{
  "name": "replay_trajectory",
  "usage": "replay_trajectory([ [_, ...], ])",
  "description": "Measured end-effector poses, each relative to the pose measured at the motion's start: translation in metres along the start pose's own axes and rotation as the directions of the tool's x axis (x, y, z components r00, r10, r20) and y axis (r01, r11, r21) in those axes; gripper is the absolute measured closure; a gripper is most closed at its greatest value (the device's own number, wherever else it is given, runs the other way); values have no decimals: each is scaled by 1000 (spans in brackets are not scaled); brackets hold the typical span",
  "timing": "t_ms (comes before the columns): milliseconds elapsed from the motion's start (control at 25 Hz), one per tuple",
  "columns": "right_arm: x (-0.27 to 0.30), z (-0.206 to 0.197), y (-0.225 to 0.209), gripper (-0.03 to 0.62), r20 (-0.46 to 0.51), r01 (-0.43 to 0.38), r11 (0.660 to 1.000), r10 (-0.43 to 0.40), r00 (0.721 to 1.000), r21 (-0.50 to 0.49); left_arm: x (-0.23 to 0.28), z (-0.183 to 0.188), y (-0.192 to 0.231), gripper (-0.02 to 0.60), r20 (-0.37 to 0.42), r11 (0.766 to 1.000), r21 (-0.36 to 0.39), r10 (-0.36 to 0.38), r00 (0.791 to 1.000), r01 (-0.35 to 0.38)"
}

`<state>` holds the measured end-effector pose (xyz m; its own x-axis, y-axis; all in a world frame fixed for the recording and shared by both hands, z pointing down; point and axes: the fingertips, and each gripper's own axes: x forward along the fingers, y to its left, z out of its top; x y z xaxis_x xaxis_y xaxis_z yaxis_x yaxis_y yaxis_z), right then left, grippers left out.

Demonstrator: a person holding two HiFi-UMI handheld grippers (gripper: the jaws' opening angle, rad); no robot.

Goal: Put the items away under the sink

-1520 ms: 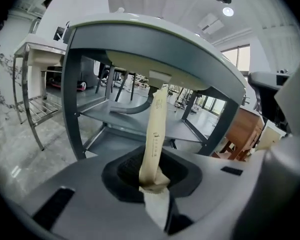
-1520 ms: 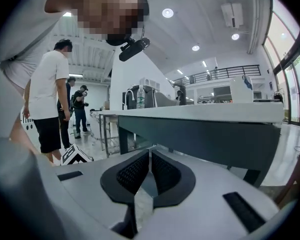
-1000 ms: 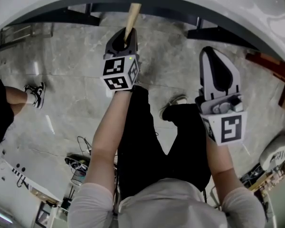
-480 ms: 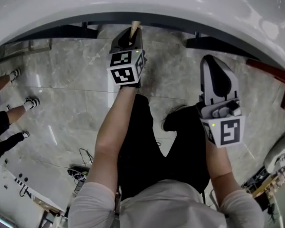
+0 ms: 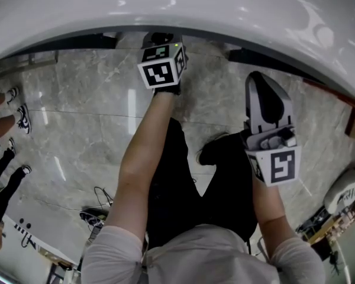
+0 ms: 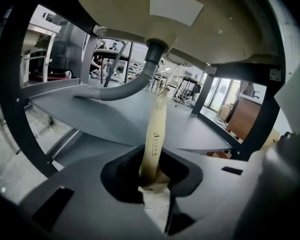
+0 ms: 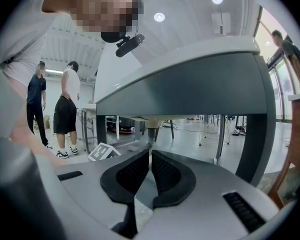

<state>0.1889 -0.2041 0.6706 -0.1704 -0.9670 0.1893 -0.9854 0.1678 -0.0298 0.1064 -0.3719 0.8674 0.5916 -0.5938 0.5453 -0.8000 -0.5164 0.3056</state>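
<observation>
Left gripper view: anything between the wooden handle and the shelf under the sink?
Nothing visible blocks it. The handle, held in the left gripper, points over the grey shelf. The drain hose curves above the shelf, just left of the handle's tip; the gap between them is unclear.

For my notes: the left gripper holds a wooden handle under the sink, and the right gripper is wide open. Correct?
Not quite: the right gripper is shut and empty, as the right gripper view shows. The left gripper does hold the wooden handle.
</observation>
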Motion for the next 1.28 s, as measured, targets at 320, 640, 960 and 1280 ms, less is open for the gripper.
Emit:
replay_trajectory([
  [320, 7, -9, 11, 551, -39, -25, 1000, 25, 999, 0, 5, 1, -3, 474, 27, 998, -43, -34, 999, 36],
  [640, 5, -2, 22, 552, -70, -46, 999, 45, 997, -1, -2, 6, -7, 369, 21, 999, 22, -29, 999, 28],
  [960, -5, 0, 20, 551, -88, -44, 998, 47, 995, 33, -15, 14, -10, 302, 69, 998, 57, -31, 997, 27],
  [1280, -16, 15, 27, 552, -109, -55, 997, 61, 992, 52, -53, 17, -16, 278, 98, 998, 63, 3, 995, -9],
])
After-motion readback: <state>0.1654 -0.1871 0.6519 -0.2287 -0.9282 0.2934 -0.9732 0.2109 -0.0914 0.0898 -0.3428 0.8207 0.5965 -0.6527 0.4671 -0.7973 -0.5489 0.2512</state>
